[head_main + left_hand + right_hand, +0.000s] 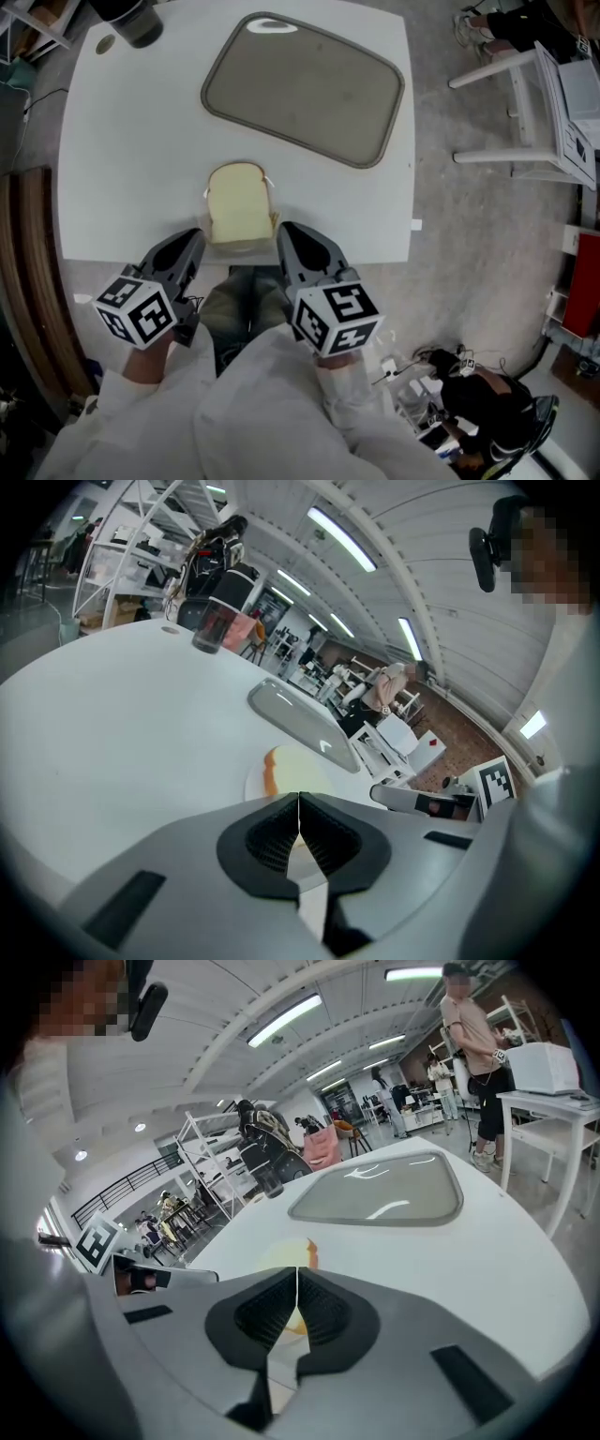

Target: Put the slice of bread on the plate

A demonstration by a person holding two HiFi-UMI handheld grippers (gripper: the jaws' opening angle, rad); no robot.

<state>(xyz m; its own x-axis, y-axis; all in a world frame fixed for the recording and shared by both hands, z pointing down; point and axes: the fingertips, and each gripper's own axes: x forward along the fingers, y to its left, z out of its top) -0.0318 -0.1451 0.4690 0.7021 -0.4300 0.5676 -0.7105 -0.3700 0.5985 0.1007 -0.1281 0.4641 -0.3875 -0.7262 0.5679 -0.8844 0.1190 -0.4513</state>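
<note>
Bread (237, 202) looks set on the plate (206, 198) by the table's (122, 141) near edge; left gripper (195, 236) and right gripper (284, 231) both pressed together, empty, so I'd just pull away gently

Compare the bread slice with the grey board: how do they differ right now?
The slice of bread is pale yellow and small; the board is grey and far larger. The slice of bread sits on the plate at the near edge of the table; the board lies straight on the table, farther back. Both lie flat.
</note>
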